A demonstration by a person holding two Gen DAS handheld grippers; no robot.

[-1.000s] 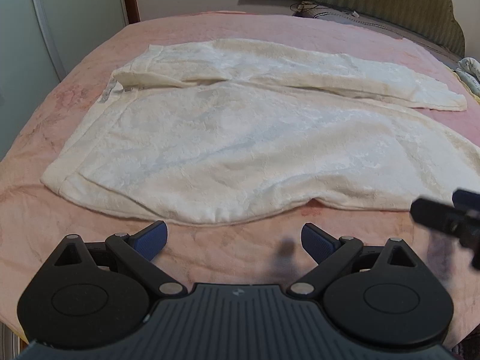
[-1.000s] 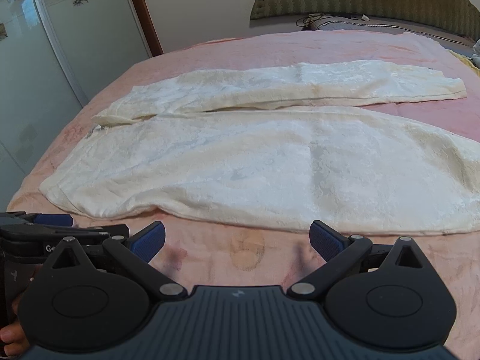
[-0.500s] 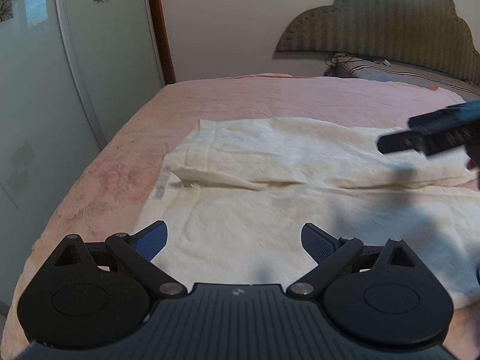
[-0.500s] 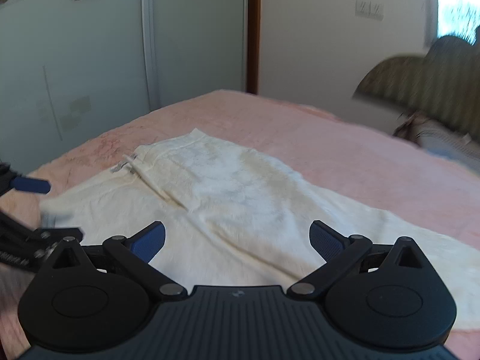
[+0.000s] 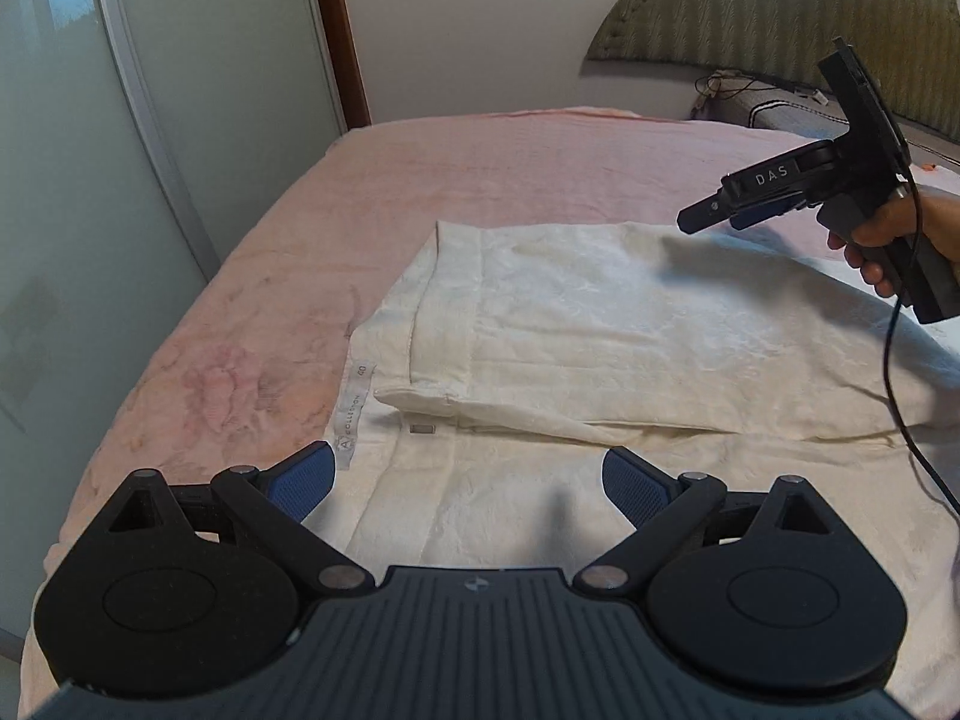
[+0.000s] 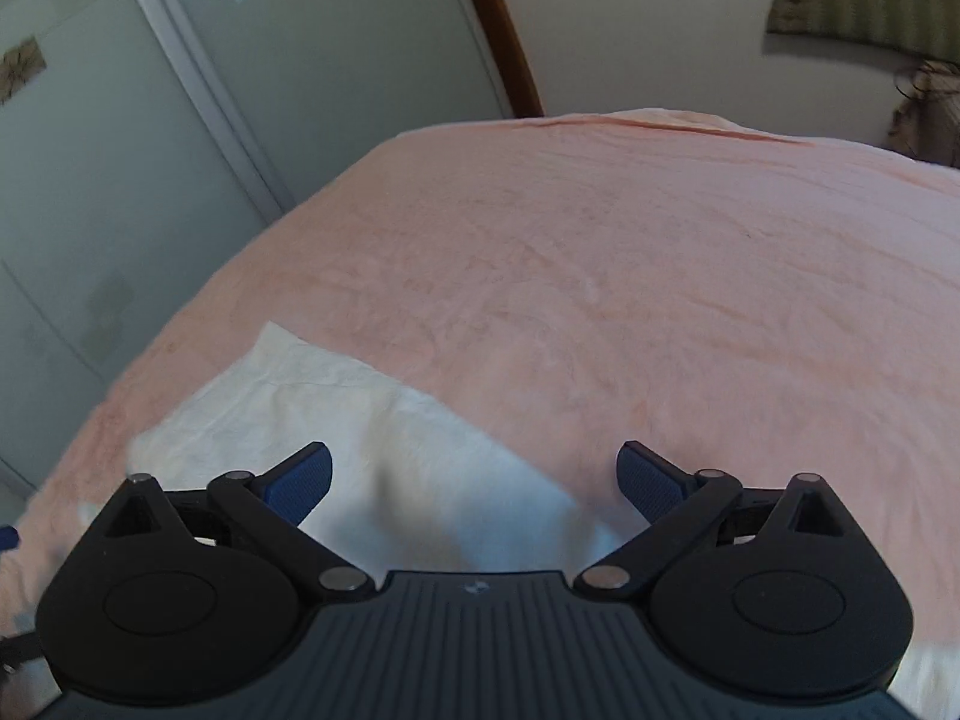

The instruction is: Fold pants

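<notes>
Cream white pants (image 5: 600,330) lie flat on a pink bed (image 5: 480,168), waistband to the left, with a white size label (image 5: 355,414) sticking out at the waist. My left gripper (image 5: 468,477) is open and empty, low over the near waistband. My right gripper (image 6: 474,474) is open and empty, over the far waist corner of the pants (image 6: 336,420). In the left wrist view the right gripper (image 5: 714,213) hovers above the far leg, held by a hand (image 5: 882,240).
Frosted sliding wardrobe doors (image 5: 120,150) stand to the left of the bed. A green padded headboard (image 5: 780,6) and a pillow with cables (image 5: 780,102) are at the far right. A black cable (image 5: 900,390) hangs from the right gripper across the pants.
Both grippers have swung left and forward toward the waist end of the pants. The right gripper has gone over the far leg to the far waist corner. Both stayed open.
</notes>
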